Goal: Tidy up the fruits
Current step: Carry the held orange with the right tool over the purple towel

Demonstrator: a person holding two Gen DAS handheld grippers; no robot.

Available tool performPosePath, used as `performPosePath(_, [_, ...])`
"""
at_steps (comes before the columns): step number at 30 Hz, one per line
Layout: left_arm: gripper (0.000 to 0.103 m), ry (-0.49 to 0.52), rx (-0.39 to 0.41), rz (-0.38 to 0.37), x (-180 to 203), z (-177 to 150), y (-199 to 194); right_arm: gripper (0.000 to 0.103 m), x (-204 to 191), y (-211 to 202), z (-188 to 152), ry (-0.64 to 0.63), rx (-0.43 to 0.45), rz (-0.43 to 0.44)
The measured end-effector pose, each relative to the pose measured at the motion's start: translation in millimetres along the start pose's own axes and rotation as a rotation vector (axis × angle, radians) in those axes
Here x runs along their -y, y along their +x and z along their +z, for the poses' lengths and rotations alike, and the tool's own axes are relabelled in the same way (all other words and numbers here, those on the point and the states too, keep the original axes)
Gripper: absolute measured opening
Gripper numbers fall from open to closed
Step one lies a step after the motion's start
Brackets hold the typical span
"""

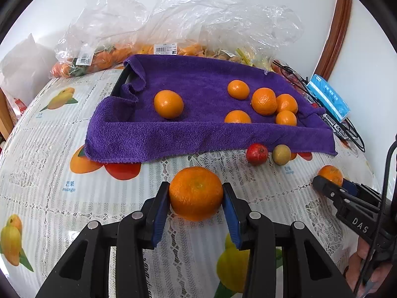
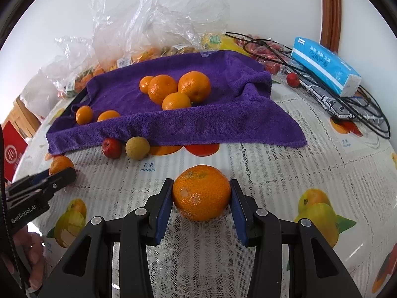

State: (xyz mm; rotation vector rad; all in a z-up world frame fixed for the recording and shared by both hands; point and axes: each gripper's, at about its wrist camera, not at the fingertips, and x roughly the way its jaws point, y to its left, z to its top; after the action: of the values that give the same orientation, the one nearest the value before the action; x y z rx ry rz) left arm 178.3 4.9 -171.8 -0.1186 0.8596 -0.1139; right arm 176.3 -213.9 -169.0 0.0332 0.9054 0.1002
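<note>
Mandarins [image 1: 196, 193] [image 2: 201, 192] clamped, both hand-held grippers [image 1: 196, 198] [image 2: 201, 197]

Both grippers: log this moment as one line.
left gripper: shut on left orange | right gripper: shut on right orange | purple towel: six oranges

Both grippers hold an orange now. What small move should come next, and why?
Probably lift both and carry them to the purple towel. The left gripper clamps one orange, the right gripper another, and six oranges already lie there.
</note>
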Motion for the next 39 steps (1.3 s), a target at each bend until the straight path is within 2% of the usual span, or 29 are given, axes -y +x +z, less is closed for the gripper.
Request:
performPosePath(5, [0.039, -0.003, 0.0, 0.0, 0.1, 0.1, 0.0, 0.044, -2.5, 1.2, 0.0, -0.013, -0.004, -0.032])
performPosePath(18, [0.039, 0.005, -0.002, 0.01, 1.8, 0.7, 0.9, 0.045, -0.5, 3.1, 1.2, -0.007, -0.009, -0.038])
performPosePath(29, [0.039, -0.055, 0.015, -0.08, -7.7, -0.8, -5.7, 0.044, 4.5, 0.4, 0.7, 0.017, 0.007, -0.011])
performPosePath(35, [0.039, -0.048, 0.009, -0.083, -7.2, -3.2, -13.1, 0.044, 5.2, -12.5, 0.6, 0.014, 0.03, 0.02])
performPosePath(39, [0.039, -0.038, 0.038, -0.086, -4.7, -1.6, -32.9, 0.044, 1.8, -29.4, 7.1, 0.006, 0.066, 0.033])
